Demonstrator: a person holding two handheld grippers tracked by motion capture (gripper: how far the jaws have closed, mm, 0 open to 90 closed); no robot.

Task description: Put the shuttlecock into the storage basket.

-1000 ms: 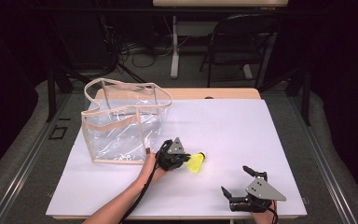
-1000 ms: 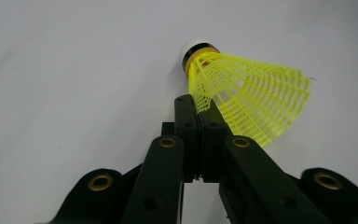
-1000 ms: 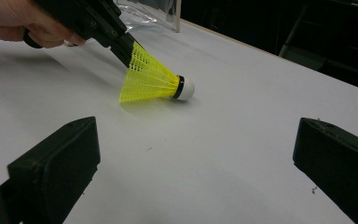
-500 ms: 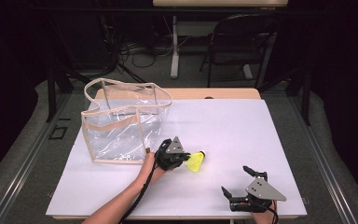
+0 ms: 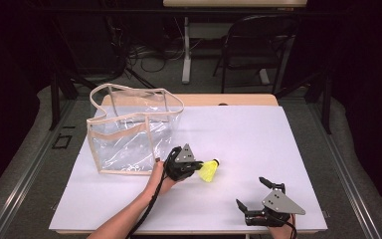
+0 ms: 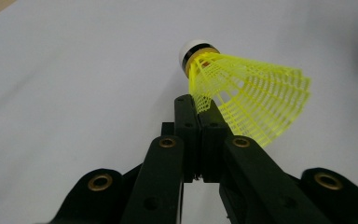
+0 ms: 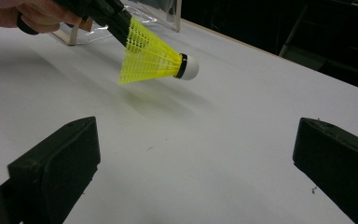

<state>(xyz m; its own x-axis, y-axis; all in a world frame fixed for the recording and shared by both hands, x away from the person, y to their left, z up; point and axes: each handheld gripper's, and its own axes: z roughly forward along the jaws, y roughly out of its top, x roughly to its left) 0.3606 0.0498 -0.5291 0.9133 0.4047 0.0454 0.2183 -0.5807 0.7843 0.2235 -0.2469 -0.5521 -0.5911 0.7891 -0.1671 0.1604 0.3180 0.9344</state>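
Pinching the yellow shuttlecock (image 5: 210,171) by its skirt, my left gripper (image 5: 197,165) sits mid-table in the high view, just off the near right corner of the clear bag (image 5: 129,132). The bag's open mouth lies up and to the left of the shuttlecock, so the carry has to swing back over that hand's own side; the left is plainly the nearer hand. My right gripper (image 5: 252,195) waits down by the near edge of the white table (image 5: 258,134), spread wide and empty, well apart from the bag. Over to the left gripper view: jaws pressed together on the skirt's mesh edge, the shuttlecock (image 6: 242,93) fanning off to the right of the tips, white cork (image 6: 192,50) pointing up and away, long axis slanting across the jaws rather than along them. Right gripper view now: both jaws stand far apart at the frame's sides, nothing between them, and beyond them the shuttlecock (image 7: 151,55) hangs clear of the table, its shadow beneath, cork aimed right, axis near level. Against the earlier high frames, I see next to nothing changed: same pinch, same spot beside the bag, right gripper unmoved.
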